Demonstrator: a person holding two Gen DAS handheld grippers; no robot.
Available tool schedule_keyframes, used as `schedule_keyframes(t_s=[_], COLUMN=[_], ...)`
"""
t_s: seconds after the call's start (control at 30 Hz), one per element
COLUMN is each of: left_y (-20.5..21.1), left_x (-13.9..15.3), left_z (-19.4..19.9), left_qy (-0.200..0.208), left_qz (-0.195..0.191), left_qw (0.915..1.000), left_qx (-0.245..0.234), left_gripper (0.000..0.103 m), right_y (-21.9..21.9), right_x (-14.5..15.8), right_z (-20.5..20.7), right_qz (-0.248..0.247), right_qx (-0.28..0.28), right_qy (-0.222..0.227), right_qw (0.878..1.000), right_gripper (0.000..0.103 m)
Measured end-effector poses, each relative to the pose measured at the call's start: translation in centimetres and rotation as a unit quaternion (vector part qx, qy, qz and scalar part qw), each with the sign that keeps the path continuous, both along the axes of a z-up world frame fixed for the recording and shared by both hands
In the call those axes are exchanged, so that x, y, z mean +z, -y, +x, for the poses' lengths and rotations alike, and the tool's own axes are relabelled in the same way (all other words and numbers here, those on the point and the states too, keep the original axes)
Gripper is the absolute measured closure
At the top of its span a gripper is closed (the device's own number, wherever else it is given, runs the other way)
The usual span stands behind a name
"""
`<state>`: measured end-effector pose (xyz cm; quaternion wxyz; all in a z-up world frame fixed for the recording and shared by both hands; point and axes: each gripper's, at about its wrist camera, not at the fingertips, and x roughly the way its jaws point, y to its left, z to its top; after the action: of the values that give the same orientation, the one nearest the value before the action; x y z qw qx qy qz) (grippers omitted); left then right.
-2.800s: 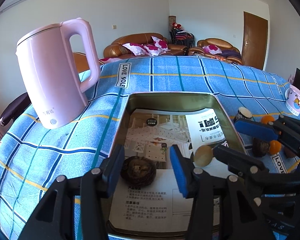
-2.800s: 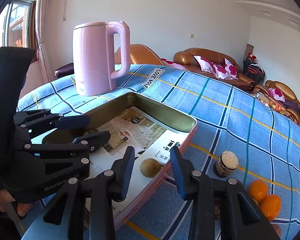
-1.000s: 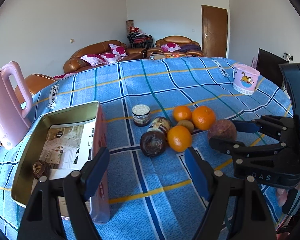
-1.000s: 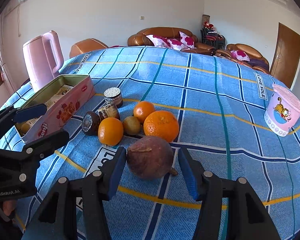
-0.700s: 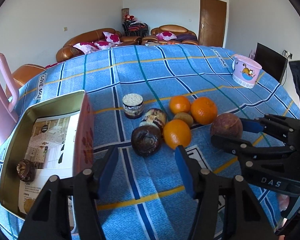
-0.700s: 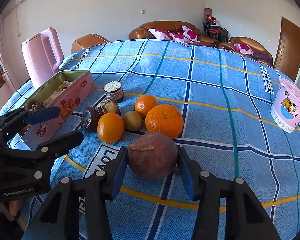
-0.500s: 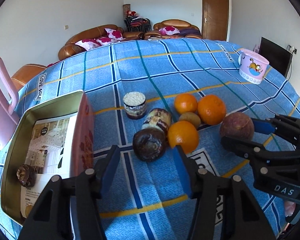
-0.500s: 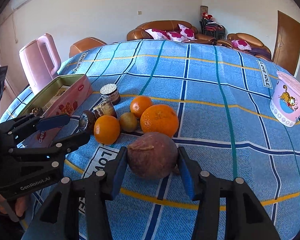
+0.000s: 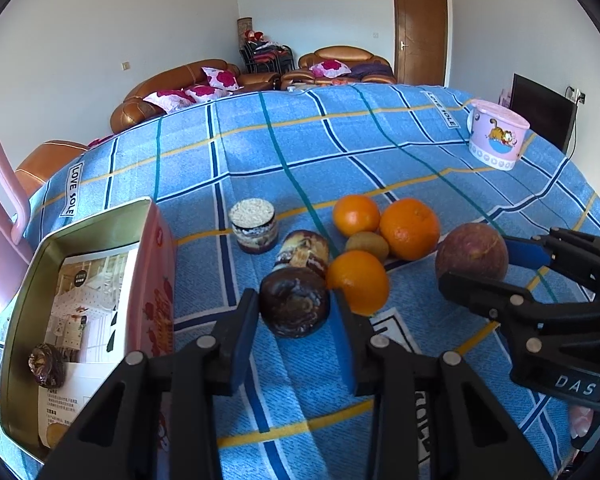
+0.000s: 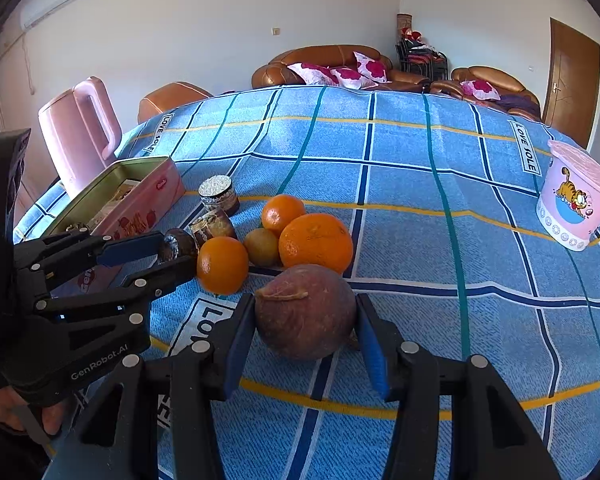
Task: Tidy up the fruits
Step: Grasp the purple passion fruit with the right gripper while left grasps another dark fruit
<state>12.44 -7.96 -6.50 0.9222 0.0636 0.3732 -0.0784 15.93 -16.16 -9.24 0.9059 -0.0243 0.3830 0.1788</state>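
Fruits lie clustered right of the tin [image 9: 24,320]. Left gripper [image 9: 294,330] has just closed, pinching a dark wrinkled fruit [image 9: 294,307]; right gripper [image 10: 306,334] clamps the purple fruit [image 10: 305,312]. Both look light, firm, roll-prone; grip across the middle.

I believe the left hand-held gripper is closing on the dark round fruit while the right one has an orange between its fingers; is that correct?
Not quite. The left hand-held gripper has indeed been closing around the dark round fruit, but the right hand-held gripper has the large reddish-brown fruit between its fingers, not an orange. The right wrist view shows the oranges lying on the cloth beyond it.
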Motion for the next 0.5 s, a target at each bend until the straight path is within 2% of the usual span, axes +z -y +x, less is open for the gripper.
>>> schedule_keyframes(t_s=[0.2, 0.5], left_y=[-0.9, -1.2], left_x=[0.6, 1.2], left_z=[-0.4, -1.2], left_qy=[0.018, 0.042], left_qz=[-0.028, -0.039], left_qw=[0.9994, 0.9983], left_qx=[0.002, -0.003], left_gripper=[0.065, 0.065], right_y=[0.0, 0.2], right_x=[0.3, 1.1], right_z=[-0.2, -1.3], right_qz=[-0.003, 0.003], right_qx=[-0.005, -0.004], right_qy=[0.011, 0.049], right_qw=[1.000, 0.999], right_gripper=[0.052, 0.052])
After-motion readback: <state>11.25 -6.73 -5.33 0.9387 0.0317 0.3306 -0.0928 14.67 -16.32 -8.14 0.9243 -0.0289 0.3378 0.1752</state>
